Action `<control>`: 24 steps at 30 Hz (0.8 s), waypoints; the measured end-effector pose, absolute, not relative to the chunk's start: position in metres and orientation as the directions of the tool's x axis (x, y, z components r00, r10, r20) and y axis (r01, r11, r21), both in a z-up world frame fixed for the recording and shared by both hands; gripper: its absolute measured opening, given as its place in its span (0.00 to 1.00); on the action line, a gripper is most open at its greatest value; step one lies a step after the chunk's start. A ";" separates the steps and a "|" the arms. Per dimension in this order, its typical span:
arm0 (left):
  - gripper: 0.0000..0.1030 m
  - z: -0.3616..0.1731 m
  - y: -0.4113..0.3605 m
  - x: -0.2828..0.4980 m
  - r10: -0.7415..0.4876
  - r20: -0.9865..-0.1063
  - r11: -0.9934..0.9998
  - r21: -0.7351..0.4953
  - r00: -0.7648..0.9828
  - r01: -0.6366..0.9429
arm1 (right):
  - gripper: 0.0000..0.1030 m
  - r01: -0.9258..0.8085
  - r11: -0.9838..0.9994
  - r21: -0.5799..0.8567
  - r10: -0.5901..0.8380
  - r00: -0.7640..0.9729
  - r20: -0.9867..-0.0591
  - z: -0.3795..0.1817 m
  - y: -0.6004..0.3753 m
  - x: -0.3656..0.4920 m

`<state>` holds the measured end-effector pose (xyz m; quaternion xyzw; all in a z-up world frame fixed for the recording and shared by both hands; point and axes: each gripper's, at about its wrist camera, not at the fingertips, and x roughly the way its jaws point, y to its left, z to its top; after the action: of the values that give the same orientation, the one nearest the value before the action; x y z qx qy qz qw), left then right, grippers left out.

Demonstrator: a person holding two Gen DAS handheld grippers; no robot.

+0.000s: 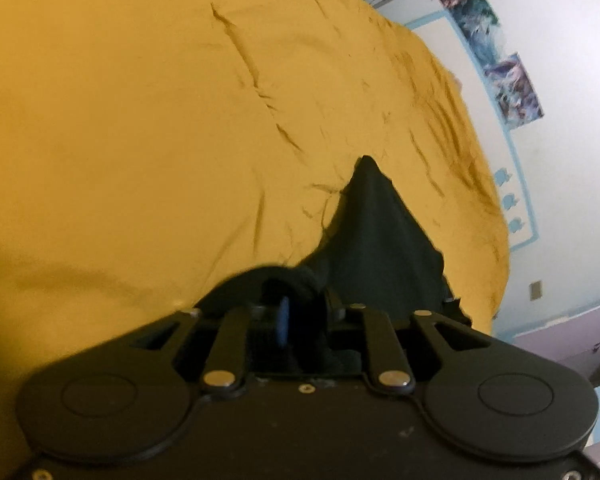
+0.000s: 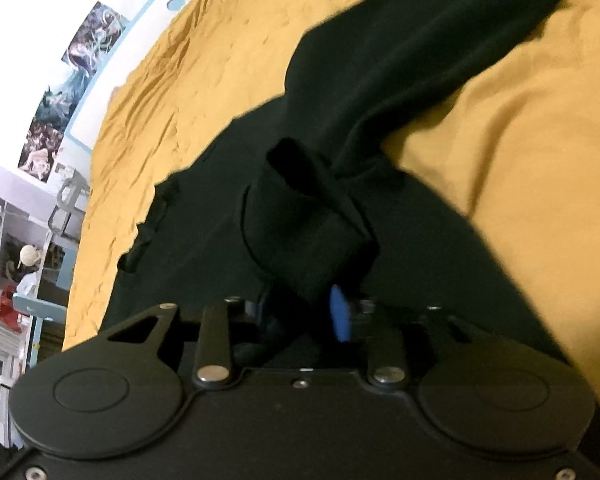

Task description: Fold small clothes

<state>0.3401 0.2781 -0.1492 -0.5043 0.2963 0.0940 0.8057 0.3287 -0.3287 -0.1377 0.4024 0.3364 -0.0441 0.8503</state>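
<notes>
Lying across a mustard-yellow bedspread (image 1: 148, 128), the dark garment (image 2: 380, 92) is the thing both hands are busy with. It looks like a black or very dark green piece of clothing, and its exact kind cannot be told from these views.

From the right wrist view the cloth runs as a long band from the far right corner down toward the near middle, so its long axis slants from far right to near centre. A bunched fold of it sits right at the right gripper (image 2: 300, 296), draped over the blue-padded fingers (image 2: 339, 312). The jaws stand partly apart with cloth between them; whether the pads really pinch that cloth cannot be told, since the fold hides the tips.

From the left wrist view the same garment rises to a point beyond and just right of the left gripper (image 1: 296, 308), with a rolled edge lying over the near fingers. A blue pad (image 1: 283, 316) shows between the jaws, which are close together. Cloth lies in the gap, but a firm clamp cannot be confirmed.

Both claws are at the cloth, each at its own end, so neither hand is clearly nearer. My judgement is that the coming move depends on the two held ends being brought across that slanted long axis.

No brand, label or readable writing shows. Posters (image 1: 512, 88) hang on the far wall, their pictures too blurred to read.
</notes>
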 end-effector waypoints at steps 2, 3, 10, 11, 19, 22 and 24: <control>0.31 -0.134 0.276 0.327 -0.141 -0.589 0.509 -0.732 0.796 -0.452 | 0.41 0.352 0.701 0.620 0.134 0.789 -0.599 -0.124 -0.330 0.319; 0.33 -0.127 0.274 0.320 -0.141 -0.594 0.530 -0.721 0.792 -0.446 | 0.42 0.345 0.713 0.610 0.105 0.808 -0.579 -0.117 -0.330 0.315; 0.40 -0.085 0.236 0.314 -0.200 -0.543 0.667 -0.685 0.816 -0.292 | 0.55 0.261 0.827 0.498 0.047 0.851 -0.524 -0.100 -0.331 0.366; 0.40 -0.083 0.230 0.320 -0.208 -0.536 0.682 -0.679 0.818 -0.272 | 0.54 0.251 0.838 0.484 0.056 0.844 -0.534 -0.102 -0.332 0.376; 0.41 -0.115 0.204 0.371 -0.214 -0.622 0.718 -0.623 0.754 -0.311 | 0.03 0.344 0.882 0.322 -0.105 0.810 -0.577 -0.098 -0.330 0.391; 0.40 -0.123 0.198 0.379 -0.198 -0.651 0.718 -0.605 0.733 -0.344 | 0.06 0.393 0.881 0.263 -0.147 0.757 -0.637 -0.107 -0.341 0.397; 0.40 -0.122 0.194 0.380 -0.212 -0.637 0.722 -0.613 0.741 -0.321 | 0.06 0.345 0.864 0.367 -0.074 0.808 -0.585 -0.104 -0.350 0.380</control>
<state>0.3797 0.1941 -0.1223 -0.3716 0.3586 0.0316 0.8558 0.3799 -0.3496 -0.1038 0.2349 0.2883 -0.1139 0.9213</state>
